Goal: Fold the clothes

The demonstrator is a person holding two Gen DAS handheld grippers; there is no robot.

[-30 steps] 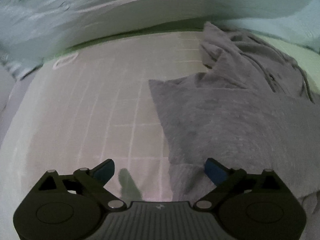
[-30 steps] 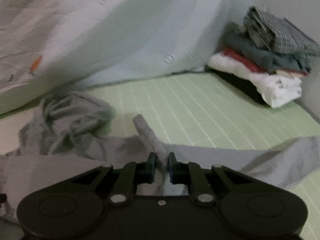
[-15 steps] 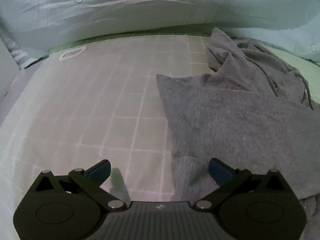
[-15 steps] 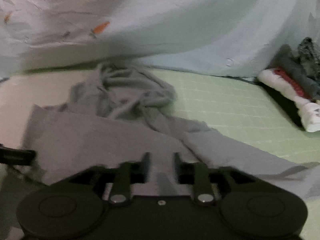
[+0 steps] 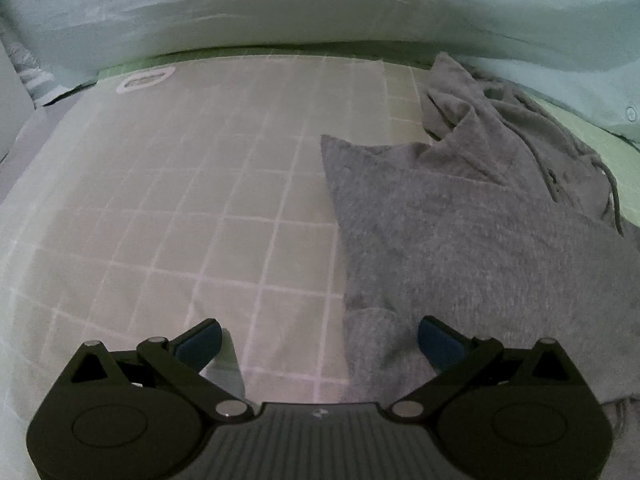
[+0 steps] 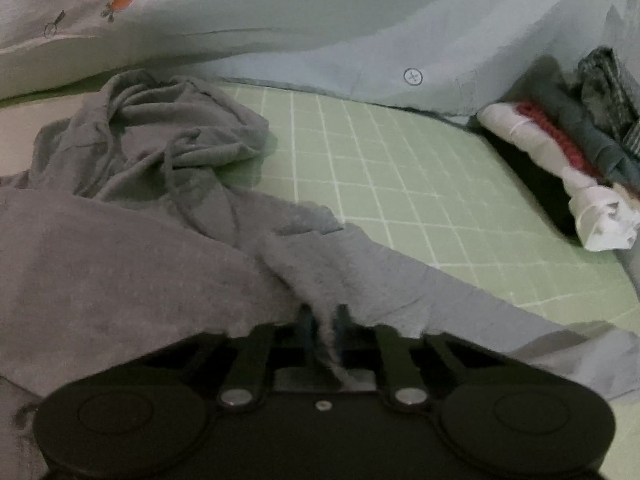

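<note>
Grey fleece fills the near ground: a grey hoodie (image 6: 132, 248) lies spread on the bed, its hood and drawstrings bunched toward the far side and one sleeve (image 6: 460, 300) trailing off to the right across the green gridded sheet (image 6: 400, 184). The right hand-held gripper (image 6: 322, 326) has a ridge of that fabric between its jaws, which are closing on it; the pinch sits where the sleeve meets the body, so the sleeve's long axis runs away rightward from the grip. Judged from this, the coming fold turns on carrying that sleeve leftward over the body, and the right hand is the nearer one for it.

The left hand-held gripper (image 5: 318, 342) hangs with its jaws wide apart and nothing between them, above the hoodie's (image 5: 460, 248) left edge, whose lower corner lies just ahead of its right fingertip.

Beyond the bed sheet (image 5: 192, 208) rises a pale quilt (image 6: 320, 20) printed with carrots. A stack of folded clothes (image 6: 568, 152) sits at the far right, well apart from the hoodie.
</note>
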